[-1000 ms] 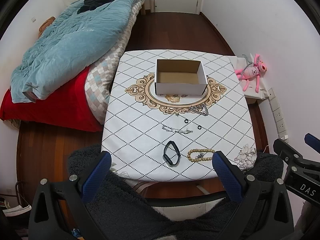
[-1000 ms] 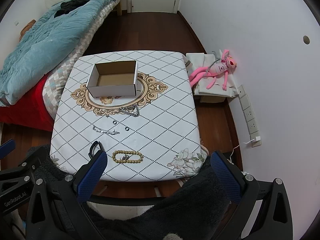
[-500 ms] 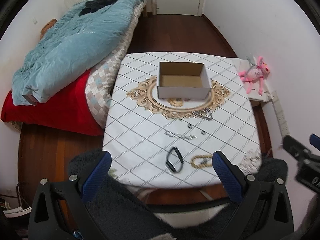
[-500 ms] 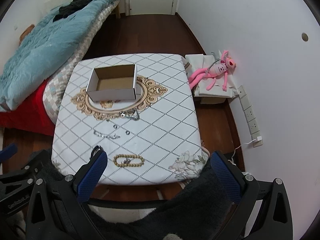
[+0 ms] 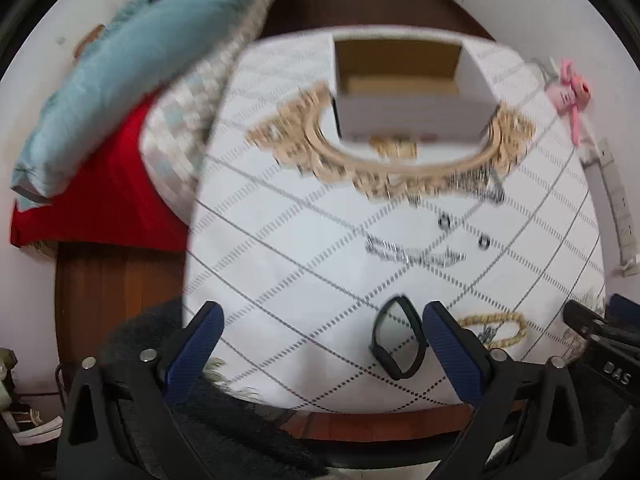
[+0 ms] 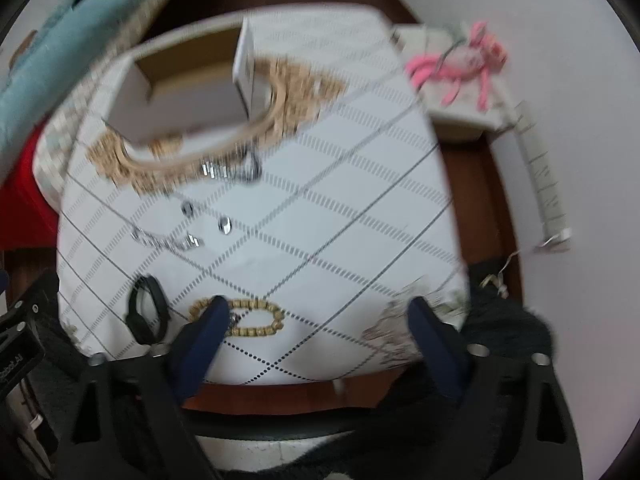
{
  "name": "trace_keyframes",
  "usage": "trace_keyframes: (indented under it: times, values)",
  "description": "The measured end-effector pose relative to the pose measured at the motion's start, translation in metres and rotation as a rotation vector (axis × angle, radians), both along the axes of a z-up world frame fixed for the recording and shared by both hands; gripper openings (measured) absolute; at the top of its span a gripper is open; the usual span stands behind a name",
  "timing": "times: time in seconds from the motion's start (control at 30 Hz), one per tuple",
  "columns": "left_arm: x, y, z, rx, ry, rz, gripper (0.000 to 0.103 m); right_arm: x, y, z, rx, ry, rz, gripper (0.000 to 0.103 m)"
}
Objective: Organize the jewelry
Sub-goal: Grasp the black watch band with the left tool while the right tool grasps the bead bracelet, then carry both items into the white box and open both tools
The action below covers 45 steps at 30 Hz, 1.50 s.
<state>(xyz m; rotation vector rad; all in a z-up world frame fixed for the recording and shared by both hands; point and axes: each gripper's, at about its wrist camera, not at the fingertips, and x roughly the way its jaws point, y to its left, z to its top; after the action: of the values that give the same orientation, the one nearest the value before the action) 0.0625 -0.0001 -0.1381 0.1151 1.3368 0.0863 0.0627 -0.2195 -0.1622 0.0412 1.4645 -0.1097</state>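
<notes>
An open cardboard box (image 5: 412,96) stands at the far side of a white patterned table (image 5: 300,240); it also shows in the right wrist view (image 6: 188,96). Near the front edge lie a black band (image 5: 396,338) (image 6: 146,314) and a wooden bead bracelet (image 5: 494,330) (image 6: 250,318). Further in lie a silver chain (image 5: 412,254) (image 6: 166,242), two small rings (image 5: 444,222) (image 6: 225,225) and a darker chain (image 5: 476,186) (image 6: 236,170). My left gripper (image 5: 320,344) is open and empty, above the front edge left of the band. My right gripper (image 6: 320,332) is open and empty, its left finger over the bead bracelet.
A bed with a teal quilt (image 5: 132,64) and a red cover (image 5: 100,200) stands left of the table. A pink plush toy (image 6: 464,60) lies on a low white stand at the right wall. A dark fluffy seat (image 5: 224,428) lies under both grippers. Both views are motion-blurred.
Both grippers have moved forward and down towards the table, so the jewelry looks much larger and nearer. Both stay open and empty.
</notes>
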Motion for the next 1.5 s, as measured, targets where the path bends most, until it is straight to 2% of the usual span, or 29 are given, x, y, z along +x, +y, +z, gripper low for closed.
trace_keyframes:
  times: [0.03, 0.2, 0.33, 0.53, 0.63, 0.67, 0.77, 0.83, 0.93, 1.13, 1.23, 1.5]
  values:
    - [-0.001, 0.000, -0.011, -0.003, 0.025, 0.003, 0.086, -0.001, 0.002, -0.010, 0.009, 0.015, -0.005, 0.079]
    - [-0.007, -0.005, -0.045, -0.051, 0.111, 0.004, 0.078, -0.003, 0.008, -0.051, 0.038, 0.071, -0.026, 0.072]
    - [-0.010, -0.008, -0.063, -0.095, 0.164, 0.010, 0.053, -0.007, 0.014, -0.070, 0.047, 0.096, -0.019, 0.066]
    - [-0.010, -0.006, -0.082, -0.122, 0.204, 0.036, 0.049, -0.013, 0.023, -0.082, 0.043, 0.120, -0.003, 0.055]
    - [-0.009, -0.006, -0.090, -0.140, 0.224, 0.037, 0.033, -0.016, 0.027, -0.086, 0.032, 0.118, 0.006, 0.050]
    - [-0.010, -0.006, -0.091, -0.140, 0.223, 0.038, 0.033, -0.016, 0.029, -0.086, 0.026, 0.116, 0.010, 0.049]
    - [-0.009, -0.007, -0.091, -0.138, 0.206, 0.034, 0.024, -0.017, 0.034, -0.086, 0.024, 0.105, 0.014, 0.044]
    - [-0.007, -0.005, -0.090, -0.142, 0.196, 0.039, 0.009, -0.018, 0.037, -0.085, 0.022, 0.088, 0.021, 0.037]
    - [-0.006, 0.001, -0.090, -0.157, 0.178, 0.056, 0.008, -0.020, 0.044, -0.083, 0.012, 0.068, 0.038, 0.010]
    - [-0.015, 0.002, -0.082, -0.141, 0.151, 0.053, 0.008, -0.021, 0.055, -0.075, 0.029, 0.058, 0.033, 0.009]
    - [-0.018, 0.001, -0.073, -0.139, 0.138, 0.048, 0.008, -0.014, 0.040, -0.075, 0.044, 0.032, 0.034, 0.009]
    - [-0.025, 0.003, -0.030, -0.143, 0.093, 0.025, 0.008, -0.016, 0.052, -0.047, 0.069, -0.031, 0.065, 0.009]
